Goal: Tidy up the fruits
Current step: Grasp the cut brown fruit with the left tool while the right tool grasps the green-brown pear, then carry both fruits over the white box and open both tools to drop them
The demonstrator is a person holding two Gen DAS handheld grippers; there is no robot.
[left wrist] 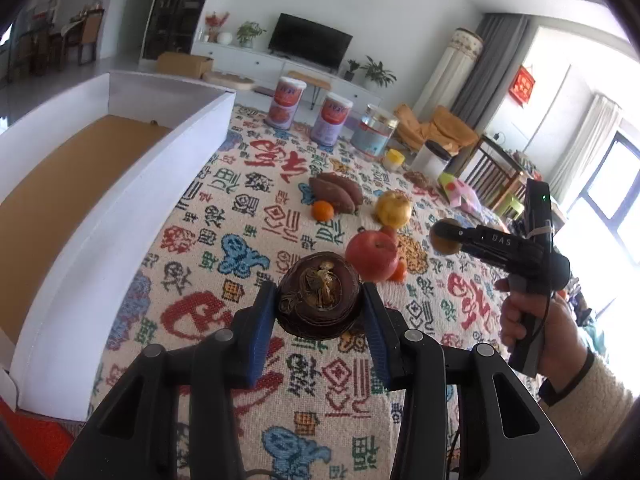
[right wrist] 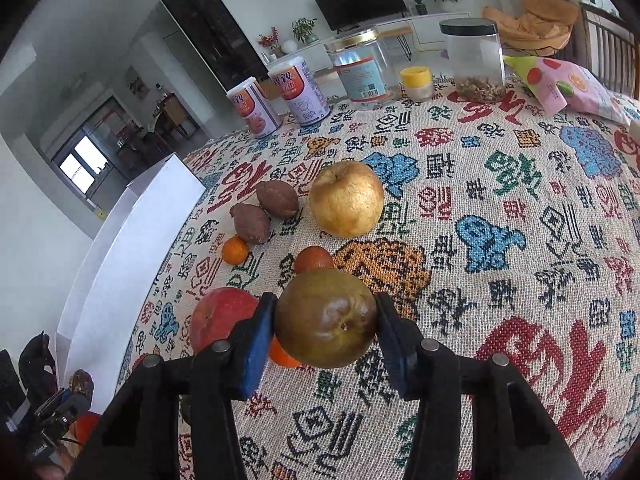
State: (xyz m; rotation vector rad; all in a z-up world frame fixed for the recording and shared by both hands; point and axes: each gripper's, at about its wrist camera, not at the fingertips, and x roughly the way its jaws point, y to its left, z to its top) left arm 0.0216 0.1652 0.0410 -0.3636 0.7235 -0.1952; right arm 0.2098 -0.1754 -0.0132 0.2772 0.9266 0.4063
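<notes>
My left gripper (left wrist: pixel 320 304) is shut on a dark brown mangosteen (left wrist: pixel 318 296), held above the patterned tablecloth. My right gripper (right wrist: pixel 326 320) is shut on a brownish-green round fruit (right wrist: pixel 326 318); the left wrist view shows that gripper (left wrist: pixel 446 236) at the right, held by a hand. On the cloth lie a red apple (left wrist: pixel 370 256), a yellow pear (right wrist: pixel 346 200), two sweet potatoes (right wrist: pixel 266 210) and a small orange (right wrist: pixel 235 250). Another small orange (right wrist: pixel 314 259) sits just behind the held fruit. A white open box (left wrist: pixel 120 184) with a brown floor stands at the left.
At the table's far side stand two pink cans (left wrist: pixel 304 106), a clear jar with a blue label (right wrist: pixel 362 70), a small yellow-lidded jar (right wrist: pixel 417 82) and a black-lidded jar (right wrist: pixel 474 60). A pink snack bag (right wrist: pixel 568 84) lies at the far right.
</notes>
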